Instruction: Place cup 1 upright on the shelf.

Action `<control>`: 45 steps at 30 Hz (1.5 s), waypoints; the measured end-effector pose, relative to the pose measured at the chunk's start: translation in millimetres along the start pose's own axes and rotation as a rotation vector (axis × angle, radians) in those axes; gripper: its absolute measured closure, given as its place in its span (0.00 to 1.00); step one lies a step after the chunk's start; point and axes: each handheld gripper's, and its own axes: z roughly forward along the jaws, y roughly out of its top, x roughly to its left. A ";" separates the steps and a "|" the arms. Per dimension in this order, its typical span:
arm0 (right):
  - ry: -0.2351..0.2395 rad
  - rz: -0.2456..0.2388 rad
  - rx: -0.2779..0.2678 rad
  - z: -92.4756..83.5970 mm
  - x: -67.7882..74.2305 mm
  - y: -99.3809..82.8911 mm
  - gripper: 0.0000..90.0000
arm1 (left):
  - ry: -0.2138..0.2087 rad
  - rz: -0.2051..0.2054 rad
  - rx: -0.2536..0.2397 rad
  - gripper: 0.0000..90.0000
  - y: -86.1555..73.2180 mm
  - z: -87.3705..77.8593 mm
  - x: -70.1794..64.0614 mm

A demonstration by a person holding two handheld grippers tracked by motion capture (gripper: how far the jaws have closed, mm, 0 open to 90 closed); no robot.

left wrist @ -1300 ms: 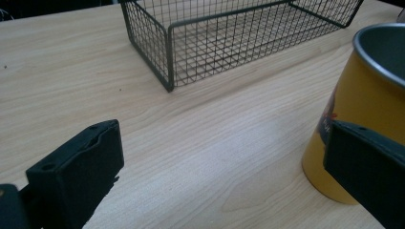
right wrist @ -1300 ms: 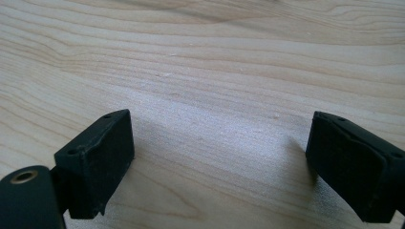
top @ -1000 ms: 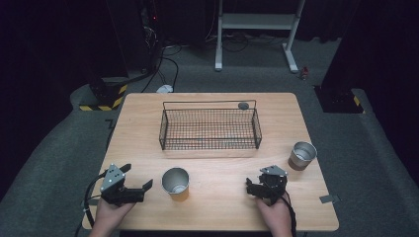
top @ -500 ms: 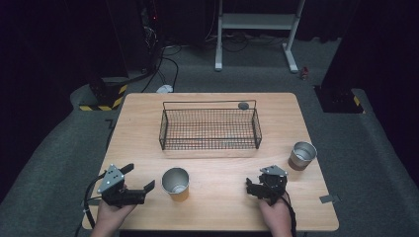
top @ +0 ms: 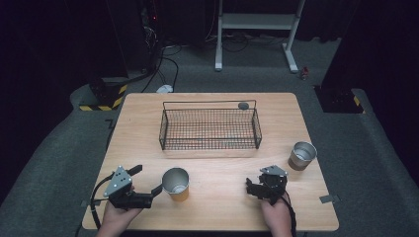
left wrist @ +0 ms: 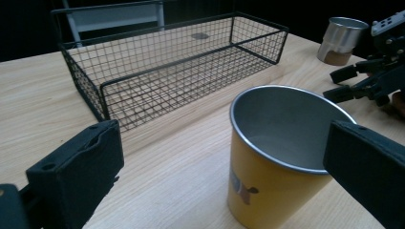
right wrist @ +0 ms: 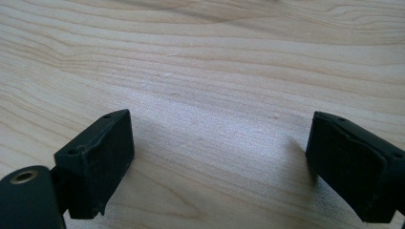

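A yellow metal cup point(top: 176, 183) stands upright and empty near the table's front, left of centre. My left gripper point(top: 146, 180) is open just left of it, jaws pointing at it. In the left gripper view the yellow cup point(left wrist: 277, 157) sits toward the right jaw, with the left gripper point(left wrist: 224, 143) wide apart around it and not touching. My right gripper point(top: 253, 186) rests at the front right, open, tilted down at the wood. The right gripper point(right wrist: 219, 143) has only bare table between its jaws. A silver cup point(top: 301, 155) stands upright beyond it, to the right.
A black wire basket point(top: 210, 128) sits mid-table, seen close in the left gripper view as the basket point(left wrist: 167, 71). A small dark disc point(top: 243, 105) lies by its far rim. The far-off right gripper point(left wrist: 372, 76) and silver cup point(left wrist: 341, 40) show there too.
My left gripper has edged right, a little closer to the yellow cup. The right gripper and both cups have stayed put.
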 end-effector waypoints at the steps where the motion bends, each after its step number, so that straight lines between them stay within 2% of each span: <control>1: 0.000 0.000 0.000 0.0 0.0 0.0 0.10 | 0.000 0.000 0.000 0.01 0.0 0.0 0.0; 6: -0.001 -0.001 0.000 0.0 0.0 0.0 0.10 | -0.020 0.021 -0.004 0.01 0.8 4.4 -6.9; 8: -0.001 0.000 0.000 0.0 0.2 0.0 0.10 | -0.032 0.037 0.008 0.01 1.6 7.4 -10.4; 13: -0.001 0.000 0.001 0.1 0.3 0.1 0.10 | -0.053 0.047 0.017 0.01 6.0 15.5 -15.1; 15: 0.000 0.000 0.001 0.1 0.3 0.1 0.10 | -0.057 0.067 0.021 0.01 8.4 19.2 -17.4; 17: 0.000 0.000 0.001 0.1 0.3 0.1 0.10 | -0.060 0.068 0.022 0.01 9.8 21.2 -18.2; 18: 0.000 0.000 0.001 0.1 0.3 0.1 0.10 | -0.078 0.055 0.014 0.01 12.0 25.8 -19.3; 23: 0.000 0.000 0.001 0.1 0.3 0.1 0.10 | -0.108 0.031 -0.005 0.01 11.3 38.7 -23.2; 26: 0.000 0.001 0.002 0.2 0.4 0.3 0.10 | -0.121 0.030 0.003 0.00 12.2 44.1 -26.0; 31: 0.001 0.002 0.003 0.2 0.7 0.4 0.10 | -0.114 0.033 0.005 0.00 12.1 47.3 -26.0; 36: 0.001 0.002 0.003 0.2 0.7 0.4 0.10 | -0.130 0.040 0.014 0.00 9.7 49.1 -26.6; 45: 0.002 0.002 0.003 0.2 0.7 0.4 0.10 | -0.119 0.052 0.025 0.00 2.1 49.3 -30.0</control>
